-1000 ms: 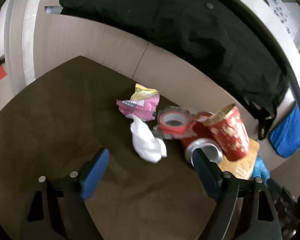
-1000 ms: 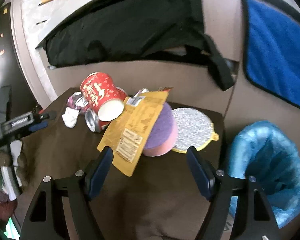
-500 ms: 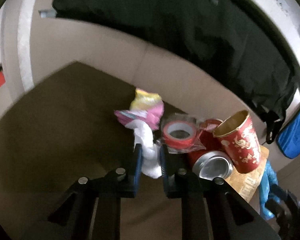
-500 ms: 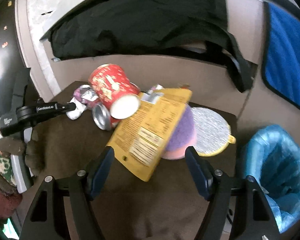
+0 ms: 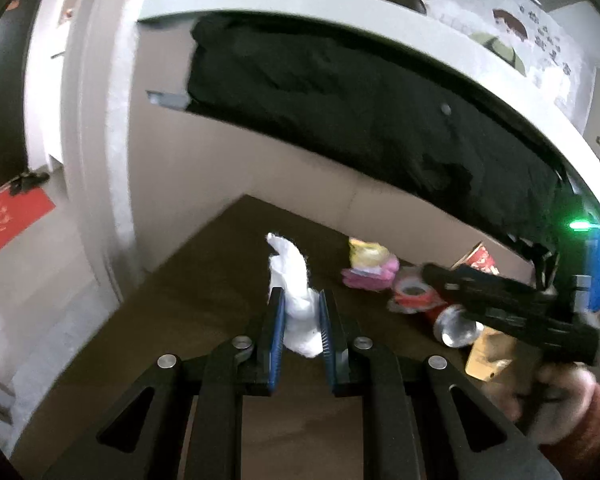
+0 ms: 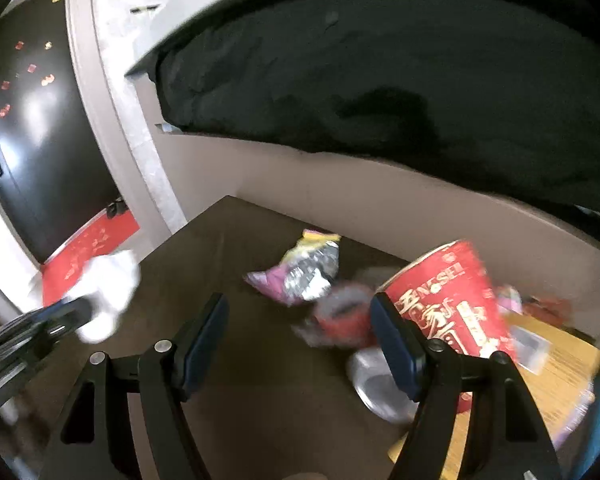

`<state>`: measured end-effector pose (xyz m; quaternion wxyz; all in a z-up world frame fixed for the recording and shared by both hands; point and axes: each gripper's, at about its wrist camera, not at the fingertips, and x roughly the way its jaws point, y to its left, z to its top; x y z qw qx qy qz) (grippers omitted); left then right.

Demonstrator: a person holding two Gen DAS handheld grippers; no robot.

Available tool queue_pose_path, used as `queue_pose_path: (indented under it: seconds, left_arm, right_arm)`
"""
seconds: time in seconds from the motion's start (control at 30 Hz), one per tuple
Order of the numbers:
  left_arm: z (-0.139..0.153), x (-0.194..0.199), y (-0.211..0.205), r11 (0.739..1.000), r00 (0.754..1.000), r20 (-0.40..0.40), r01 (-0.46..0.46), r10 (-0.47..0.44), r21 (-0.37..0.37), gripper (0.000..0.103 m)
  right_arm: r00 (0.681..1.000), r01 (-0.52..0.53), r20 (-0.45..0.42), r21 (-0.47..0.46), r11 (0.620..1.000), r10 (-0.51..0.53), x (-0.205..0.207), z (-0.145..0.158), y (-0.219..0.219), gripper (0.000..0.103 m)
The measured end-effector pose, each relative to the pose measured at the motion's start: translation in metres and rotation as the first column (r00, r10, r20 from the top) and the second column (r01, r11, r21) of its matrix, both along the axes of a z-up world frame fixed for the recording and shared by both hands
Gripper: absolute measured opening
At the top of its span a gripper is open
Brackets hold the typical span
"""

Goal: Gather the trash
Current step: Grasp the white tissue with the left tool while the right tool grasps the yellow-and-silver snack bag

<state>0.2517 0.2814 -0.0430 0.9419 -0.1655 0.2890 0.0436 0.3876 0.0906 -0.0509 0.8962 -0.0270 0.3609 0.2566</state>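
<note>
Already we had our left gripper pinched on the crumpled white tissue; a second earlier its jaws stood spread with the tissue lying loose on the brown table beside the pink snack wrapper. Now the wad hung clear of the tabletop between the blue pads, so we judged the pickup done and the carry to the bin next. The tissue's long axis ran roughly upright, its narrow tail pointing up and away from the pads, its fatter end below them. Our right gripper had swung in towards the pile, jaws spread wide and empty, facing the red tape roll, with the red paper cup and the tipped can just beside its right finger.
</note>
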Motion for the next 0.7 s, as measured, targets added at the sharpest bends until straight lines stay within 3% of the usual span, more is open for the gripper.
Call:
queue_pose_path:
  seconds: [0.17, 0.3, 0.4, 0.43, 0.5, 0.53, 0.7]
  left_arm:
    - [-0.007, -0.002, 0.016, 0.999, 1.0, 0.003, -0.021, 0.022, -0.037, 0.018]
    - [-0.014, 0.001, 0.023, 0.997, 0.999, -0.008, -0.031, 0.031, -0.063, 0.018]
    - [-0.015, 0.001, 0.025, 0.997, 0.999, -0.011, -0.033, 0.032, -0.07, 0.018]
    - [-0.015, 0.001, 0.025, 0.997, 0.999, -0.011, -0.033, 0.032, -0.073, 0.018]
    - [-0.014, 0.001, 0.023, 0.997, 1.0, -0.011, -0.029, 0.029, -0.078, 0.018]
    - [-0.013, 0.001, 0.022, 0.997, 1.0, -0.01, -0.026, 0.025, -0.079, 0.018]
    - [-0.004, 0.002, 0.005, 0.995, 1.0, 0.012, 0.016, -0.014, -0.094, 0.018]
  right_arm:
    - [0.998, 0.056, -0.003, -0.031, 0.998, -0.056, 0.033, -0.028, 0.04, 0.062]
    - [0.996, 0.065, -0.058, -0.053, 0.996, -0.068, 0.061, -0.044, 0.059, 0.058]
    - [0.988, 0.042, -0.146, -0.064, 0.997, -0.051, 0.078, -0.058, 0.065, 0.037]
    - [0.986, 0.028, -0.164, -0.058, 0.998, -0.037, 0.078, -0.061, 0.064, 0.025]
    - [0.985, 0.001, -0.17, -0.033, 0.999, -0.007, 0.073, -0.059, 0.058, 0.02]
    - [0.987, -0.009, -0.163, -0.03, 1.0, 0.004, 0.067, -0.054, 0.053, 0.012]
    - [0.992, -0.06, -0.108, 0.021, 0.998, 0.062, 0.027, -0.013, 0.017, 0.011]
